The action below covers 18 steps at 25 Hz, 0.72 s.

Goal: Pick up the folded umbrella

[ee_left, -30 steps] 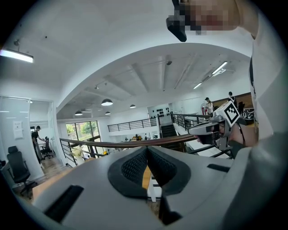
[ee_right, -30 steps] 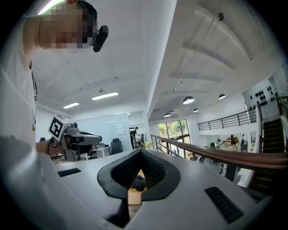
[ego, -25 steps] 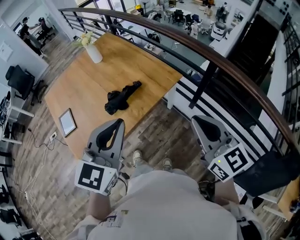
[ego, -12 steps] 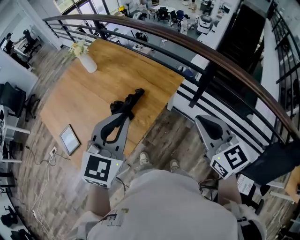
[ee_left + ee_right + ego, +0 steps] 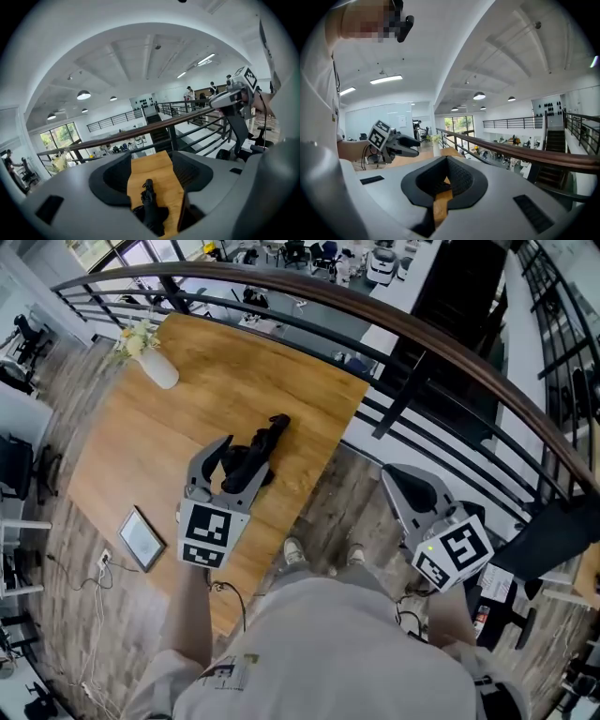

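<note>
The folded black umbrella lies on the wooden table near its right edge. My left gripper hovers over the umbrella's near end. Its jaws are opening, with a wide gap and the pads clear of the umbrella. In the left gripper view the umbrella lies lengthwise between the two jaws of the gripper, on the table. My right gripper hangs off the table's right side over the floor, its jaws together and empty. The right gripper view shows its shut jaws.
A white vase with flowers stands at the table's far left corner. A framed tablet lies near the front left edge. A dark handrail with black bars runs behind and right of the table. My feet stand beside the table edge.
My left gripper has moved forward and down over the table to the umbrella, and its jaws have gone from shut to wide apart. The right gripper drifted slightly and stays shut.
</note>
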### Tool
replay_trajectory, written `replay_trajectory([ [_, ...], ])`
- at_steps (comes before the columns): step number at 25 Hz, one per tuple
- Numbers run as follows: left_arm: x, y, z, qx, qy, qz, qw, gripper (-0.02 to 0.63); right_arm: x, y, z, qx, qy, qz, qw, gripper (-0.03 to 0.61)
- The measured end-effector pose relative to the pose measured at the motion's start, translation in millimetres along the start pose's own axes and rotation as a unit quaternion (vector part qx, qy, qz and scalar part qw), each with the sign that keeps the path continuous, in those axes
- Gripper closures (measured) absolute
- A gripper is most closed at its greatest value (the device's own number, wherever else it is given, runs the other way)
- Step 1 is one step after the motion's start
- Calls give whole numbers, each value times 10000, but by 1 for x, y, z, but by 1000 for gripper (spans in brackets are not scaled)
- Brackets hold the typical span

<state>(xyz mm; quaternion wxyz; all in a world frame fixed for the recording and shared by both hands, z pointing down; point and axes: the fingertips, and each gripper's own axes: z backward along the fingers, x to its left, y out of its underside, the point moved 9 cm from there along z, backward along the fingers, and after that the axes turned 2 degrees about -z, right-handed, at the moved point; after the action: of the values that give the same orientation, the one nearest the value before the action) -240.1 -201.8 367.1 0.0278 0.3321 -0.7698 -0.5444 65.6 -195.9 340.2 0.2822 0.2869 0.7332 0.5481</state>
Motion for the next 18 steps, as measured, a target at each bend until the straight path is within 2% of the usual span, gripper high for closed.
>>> replay_trajectory([
  [4, 8, 45, -44, 493, 311, 240, 9980, 294, 6, 15, -16, 260, -11, -183, 9995, 551],
  [7, 7, 80, -77, 924, 582, 409, 9932, 279, 8, 33, -21, 583, 1, -209, 9981, 550],
  [12, 6, 146, -126, 1667, 849, 883, 9784, 275, 6, 57, -33, 988, 148, -324, 9945, 551],
  [18, 4, 206, -171, 2423, 973, 907, 9610, 273, 2, 75, -58, 1290, 144, -534, 9901, 551],
])
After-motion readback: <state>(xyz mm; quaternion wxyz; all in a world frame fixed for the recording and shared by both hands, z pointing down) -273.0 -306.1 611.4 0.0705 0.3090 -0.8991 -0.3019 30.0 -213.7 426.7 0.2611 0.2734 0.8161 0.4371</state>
